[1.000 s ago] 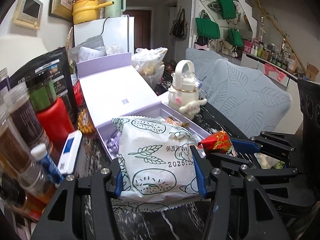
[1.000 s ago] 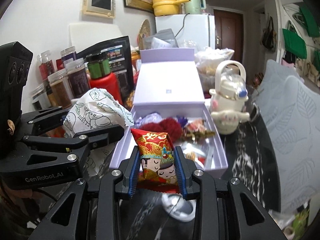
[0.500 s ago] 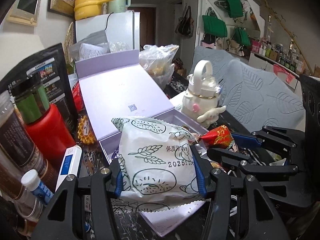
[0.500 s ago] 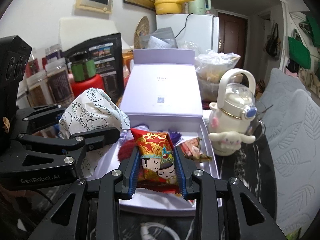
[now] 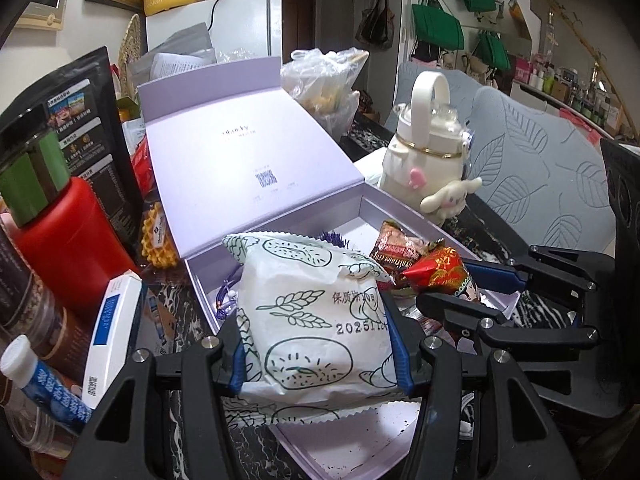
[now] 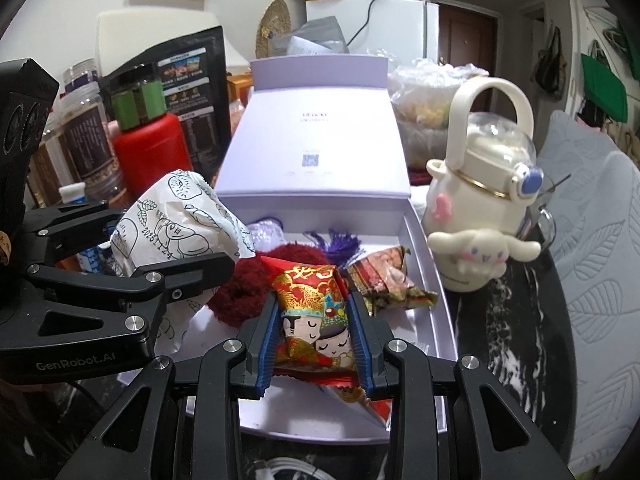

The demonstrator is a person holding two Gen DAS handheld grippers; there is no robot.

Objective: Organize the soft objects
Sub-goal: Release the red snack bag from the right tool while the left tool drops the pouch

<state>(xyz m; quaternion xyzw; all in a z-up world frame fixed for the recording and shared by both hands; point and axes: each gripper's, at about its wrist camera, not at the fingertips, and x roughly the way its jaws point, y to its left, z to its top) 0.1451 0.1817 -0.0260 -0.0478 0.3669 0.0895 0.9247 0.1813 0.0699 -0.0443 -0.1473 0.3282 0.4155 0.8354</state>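
Two Soft Packets Gripped Above the Open Box

Left hand-held gripper is clamped on a puffy white packet printed with green wheat and bread drawings. Right hand-held gripper is closed on a glossy red-and-gold packet showing two cartoon faces. Both packets hang over the open lavender cardboard box. Inside, a dark red fuzzy item is partly hidden; its form cannot be made out.

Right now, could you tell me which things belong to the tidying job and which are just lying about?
In the job:
white bread packet in left gripper
red snack packet in right gripper
lilac box

Lying about:
cream bottle
red canister
black pouch
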